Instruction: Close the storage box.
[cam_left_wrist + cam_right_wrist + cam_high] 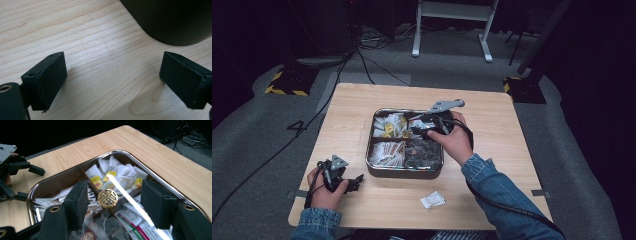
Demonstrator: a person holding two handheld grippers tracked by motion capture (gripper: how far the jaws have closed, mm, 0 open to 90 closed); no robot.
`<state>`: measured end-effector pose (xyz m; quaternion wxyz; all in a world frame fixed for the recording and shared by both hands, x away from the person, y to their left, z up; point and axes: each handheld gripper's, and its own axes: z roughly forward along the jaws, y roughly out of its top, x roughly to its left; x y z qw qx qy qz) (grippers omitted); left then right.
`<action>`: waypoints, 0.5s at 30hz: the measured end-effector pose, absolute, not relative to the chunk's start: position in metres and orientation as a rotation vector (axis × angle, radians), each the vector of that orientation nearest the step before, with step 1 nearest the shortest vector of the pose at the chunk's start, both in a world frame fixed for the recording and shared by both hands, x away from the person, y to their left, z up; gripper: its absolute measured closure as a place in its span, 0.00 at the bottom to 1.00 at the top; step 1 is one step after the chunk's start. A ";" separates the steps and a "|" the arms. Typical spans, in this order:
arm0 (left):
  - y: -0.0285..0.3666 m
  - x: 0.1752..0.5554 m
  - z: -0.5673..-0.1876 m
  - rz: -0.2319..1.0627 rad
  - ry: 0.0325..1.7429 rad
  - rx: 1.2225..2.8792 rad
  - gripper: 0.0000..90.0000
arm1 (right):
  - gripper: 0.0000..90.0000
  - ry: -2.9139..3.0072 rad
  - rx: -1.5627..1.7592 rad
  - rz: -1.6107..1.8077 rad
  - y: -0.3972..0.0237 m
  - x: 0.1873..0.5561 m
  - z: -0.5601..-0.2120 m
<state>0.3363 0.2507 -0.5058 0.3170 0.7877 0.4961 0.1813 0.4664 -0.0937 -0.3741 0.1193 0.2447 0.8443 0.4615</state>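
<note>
A metal tray (pixel 404 173) with compartments stands mid-table, filled with sachets: white ones with yellow labels (pixel 110 173) at the back, paper sticks (pixel 387 152) front left, dark packets (pixel 422 152) front right. A round gold knob (pixel 107 198) sits at the tray's middle. A bright streak beside it looks like a reflection on a clear cover. My right gripper (pixel 116 200) hovers over the tray (pixel 120 152). Its jaws stand apart on either side of the knob without touching it. My left gripper (pixel 112 80) rests open on the wood by the tray's front left corner (pixel 170 22), with nothing between its jaws.
A loose white sachet (pixel 432 200) lies on the wooden table (pixel 492 125) near its front edge, right of centre. Bare wood surrounds the tray on all sides. Beyond the table are grey carpet, cables and a white stand (pixel 452 30).
</note>
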 end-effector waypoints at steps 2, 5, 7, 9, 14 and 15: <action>0.251 0.336 -0.506 0.480 1.303 2.077 0.09 | 0.44 2.457 0.727 1.362 -0.104 0.464 -0.369; 0.251 0.334 -0.506 0.475 1.305 2.074 0.09 | 0.44 2.443 0.743 1.368 -0.118 0.461 -0.363; 0.251 0.334 -0.506 0.476 1.305 2.074 0.09 | 0.43 2.420 0.773 1.387 -0.135 0.459 -0.358; 0.251 0.334 -0.506 0.475 1.306 2.074 0.09 | 0.43 2.403 0.792 1.393 -0.147 0.457 -0.356; 0.251 0.334 -0.506 0.476 1.305 2.074 0.09 | 0.43 2.367 0.835 1.392 -0.170 0.455 -0.354; 0.251 0.334 -0.506 0.475 1.306 2.074 0.09 | 0.43 2.362 0.842 1.391 -0.174 0.454 -0.354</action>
